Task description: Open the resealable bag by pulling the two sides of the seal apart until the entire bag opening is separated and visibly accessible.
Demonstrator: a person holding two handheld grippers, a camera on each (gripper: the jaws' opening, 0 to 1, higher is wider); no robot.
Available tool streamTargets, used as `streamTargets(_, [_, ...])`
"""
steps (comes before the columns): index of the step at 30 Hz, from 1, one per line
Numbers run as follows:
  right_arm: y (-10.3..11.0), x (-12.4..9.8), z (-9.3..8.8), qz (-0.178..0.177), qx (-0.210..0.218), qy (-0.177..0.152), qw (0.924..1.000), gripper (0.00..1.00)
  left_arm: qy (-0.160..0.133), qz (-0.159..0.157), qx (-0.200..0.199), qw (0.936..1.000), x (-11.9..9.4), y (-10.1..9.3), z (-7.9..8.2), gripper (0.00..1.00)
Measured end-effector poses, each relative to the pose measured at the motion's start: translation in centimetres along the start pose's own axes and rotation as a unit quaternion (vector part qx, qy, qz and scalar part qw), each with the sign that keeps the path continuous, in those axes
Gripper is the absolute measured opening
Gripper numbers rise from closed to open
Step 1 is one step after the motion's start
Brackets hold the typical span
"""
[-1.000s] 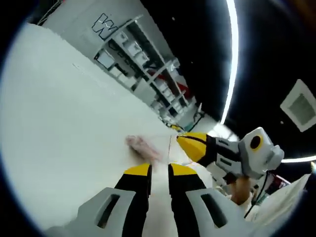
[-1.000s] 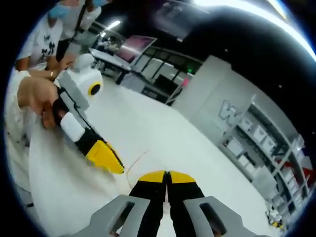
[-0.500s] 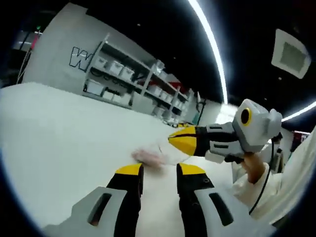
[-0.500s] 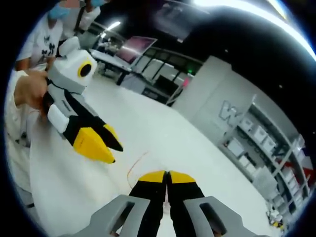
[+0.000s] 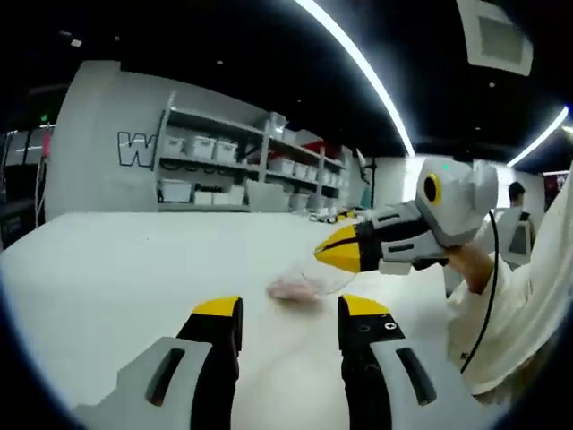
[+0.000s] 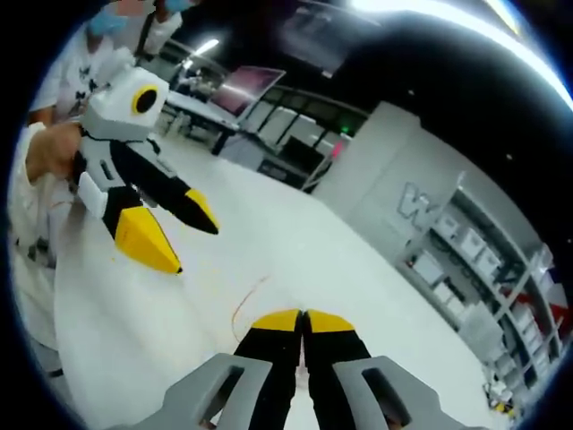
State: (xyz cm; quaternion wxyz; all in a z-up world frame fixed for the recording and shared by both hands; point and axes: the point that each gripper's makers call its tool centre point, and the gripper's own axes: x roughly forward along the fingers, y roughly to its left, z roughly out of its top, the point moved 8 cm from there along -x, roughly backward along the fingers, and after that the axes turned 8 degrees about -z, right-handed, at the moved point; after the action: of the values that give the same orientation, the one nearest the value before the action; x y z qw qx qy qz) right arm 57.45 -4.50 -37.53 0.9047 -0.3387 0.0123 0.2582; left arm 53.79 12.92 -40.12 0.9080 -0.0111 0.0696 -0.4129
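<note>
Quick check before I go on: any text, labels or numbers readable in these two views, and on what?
"W": large outlined letter on the grey wall, left of the shelves; also in the right gripper view. Anything after it is hidden.
Bins on the shelves: any labels too small to read.
Clear bag on the table: no print legible.

Both cams ride low over white table [image 5: 107,269], facing shelving wall; each catches other gripper.

Bag [image 5: 300,285] on table [image 5: 107,278], shelves [image 5: 233,170] behind.
</note>
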Motion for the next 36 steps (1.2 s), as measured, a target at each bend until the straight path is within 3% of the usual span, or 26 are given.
streamTargets(3, [-0.1, 0.1, 0.0, 0.000, 0.001, 0.000, 1.0000, 0.00, 0.029, 0.028, 0.010, 0.9991, -0.3, 0.2, -0.1, 0.75])
streamTargets(6, [0.0, 0.1, 0.1, 0.000, 0.001, -0.002, 1.0000, 0.00, 0.026, 0.021, 0.008, 0.9994, -0.6, 0.3, -0.2, 0.67])
streamTargets(11, [0.0, 0.2, 0.1, 0.001, 0.000, -0.001, 1.0000, 0.00, 0.020, 0.023, 0.011, 0.9995, -1.2, 0.1, 0.2, 0.67])
streamTargets(14, [-0.1, 0.3, 0.1, 0.000, -0.001, -0.001, 1.0000, 0.00, 0.022, 0.040, 0.032, 0.9985, -1.8, 0.1, 0.9, 0.76])
streamTargets(17, [-0.1, 0.3, 0.2, -0.001, 0.001, -0.002, 1.0000, 0.00, 0.003, 0.060, 0.050, 0.9969, -2.8, 0.1, 2.1, 0.88])
streamTargets(22, [0.1, 0.3, 0.3, 0.001, 0.001, -0.003, 1.0000, 0.00, -0.010, 0.070, 0.063, 0.9955, -3.9, 0.1, 3.2, 0.98])
streamTargets(27, [0.0, 0.3, 0.4, 0.000, 0.001, -0.003, 1.0000, 0.00, 0.014, 0.067, 0.082, 0.9943, -4.3, -0.3, 3.1, 1.00])
streamTargets(36, [-0.5, 0.2, 1.1, -0.002, 0.003, -0.005, 1.0000, 0.00, 0.004, 0.067, 0.069, 0.9954, -4.4, -0.4, 2.6, 1.00])
